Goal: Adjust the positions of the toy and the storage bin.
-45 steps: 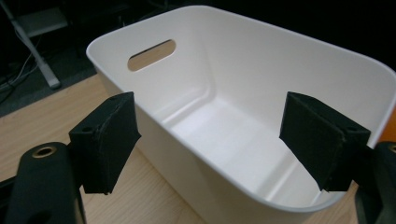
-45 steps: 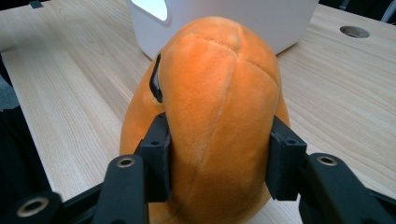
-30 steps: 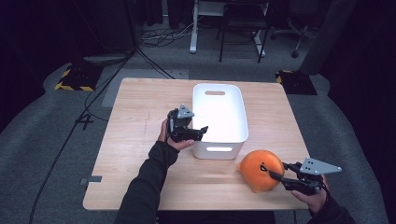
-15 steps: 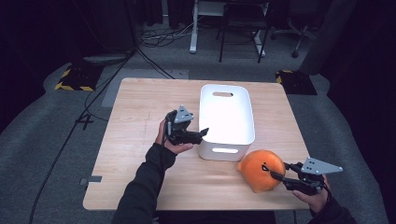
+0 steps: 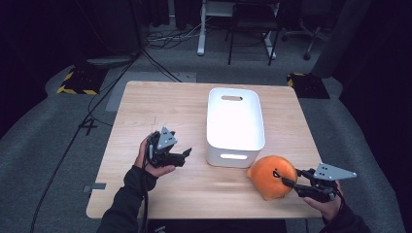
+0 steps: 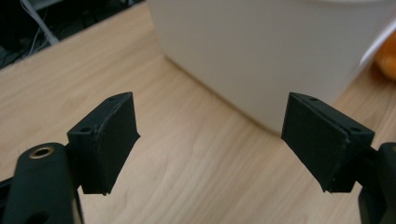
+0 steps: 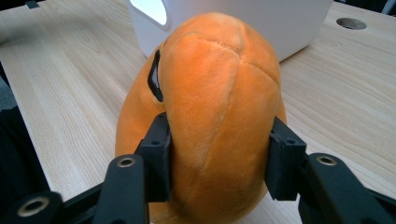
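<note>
From the high view, my right gripper has its jaws clamped on the round orange plush toy with a black stitched mark, which sits on the pale wood-grain table just ahead of the gripper's body and just beside the near corner of the white rectangular plastic bin with slotted handles. My left gripper hangs over bare table, jaws pointing toward the bin and apart from it, with nothing in them.

In the left gripper view, I see the two black, blocky jaws standing wide apart with only wood grain between them. The bin's smooth white wall rises just beyond the tips, and a sliver of the orange toy peeks past it at the far right.

In the right gripper view, my jaws squeeze the toy on both sides, the pads sunk into its soft, fuzzy fabric. Seams run over its top, and a curved black mark lies on its left side. The bin's handle slot shows right behind it.
</note>
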### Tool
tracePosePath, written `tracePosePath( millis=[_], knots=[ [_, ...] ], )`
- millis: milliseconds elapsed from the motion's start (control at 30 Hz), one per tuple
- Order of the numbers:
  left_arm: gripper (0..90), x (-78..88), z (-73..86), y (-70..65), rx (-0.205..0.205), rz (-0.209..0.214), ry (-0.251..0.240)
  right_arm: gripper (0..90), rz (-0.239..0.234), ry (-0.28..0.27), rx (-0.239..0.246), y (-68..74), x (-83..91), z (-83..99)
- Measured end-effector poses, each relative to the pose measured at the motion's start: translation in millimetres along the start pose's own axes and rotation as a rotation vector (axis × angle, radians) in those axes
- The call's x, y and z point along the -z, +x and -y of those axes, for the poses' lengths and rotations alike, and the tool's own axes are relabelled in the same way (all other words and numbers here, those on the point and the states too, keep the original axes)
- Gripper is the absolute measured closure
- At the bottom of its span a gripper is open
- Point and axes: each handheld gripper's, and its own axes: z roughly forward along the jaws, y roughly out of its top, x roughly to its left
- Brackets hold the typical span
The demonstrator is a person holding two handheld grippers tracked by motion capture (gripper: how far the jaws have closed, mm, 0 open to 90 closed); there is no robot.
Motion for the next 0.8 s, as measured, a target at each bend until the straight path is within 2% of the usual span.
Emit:
tracePosePath(
  millis=[100,133,167,233,300,400,467,567,600,800],
  knots=[
    [17.7,-2.7,18.9,-0.9,-0.016,0.0,0.069,54.2,-0.009,0.007,0.01,0.8,0.2,-0.8],
    [17.7,-2.7,18.9,-0.9,-0.016,0.0,0.069,54.2,-0.009,0.007,0.01,0.8,0.2,-0.8],
    [17.7,-3.3,27.1,-1.2,-0.02,-0.006,0.11,54.5,-0.014,0.013,0.021,0.7,0.7,-1.6],
    [18.1,-2.9,39.4,-1.5,-0.02,-0.012,0.149,56.6,-0.014,0.017,0.023,0.9,0.3,-3.8],
    [18.0,-1.7,48.4,-2.0,-0.02,-0.016,0.167,57.2,-0.017,0.014,0.028,1.5,0.4,-4.6],
    [18.1,-1.2,57.9,-2.0,-0.01,0.001,0.179,57.4,-0.018,0.012,0.019,1.6,1.0,-5.0],
    [18.0,-3.0,66.9,0.9,0.021,0.014,0.204,58.0,-0.016,0.005,0.02,0.6,2.6,-5.3],
    [17.7,-5.6,73.8,6.8,0.072,0.031,0.198,58.8,-0.009,0.004,0.017,-2.2,6.2,-5.7],
    [17.8,-6.5,76.0,7.5,0.101,0.043,0.203,59.1,0.0,0.004,0.014,-3.4,7.6,-6.0],
    [17.9,-6.9,87.6,6.4,0.095,0.035,0.242,59.6,0.053,-0.011,0.003,-7.4,16.6,-4.6]
  ],
)
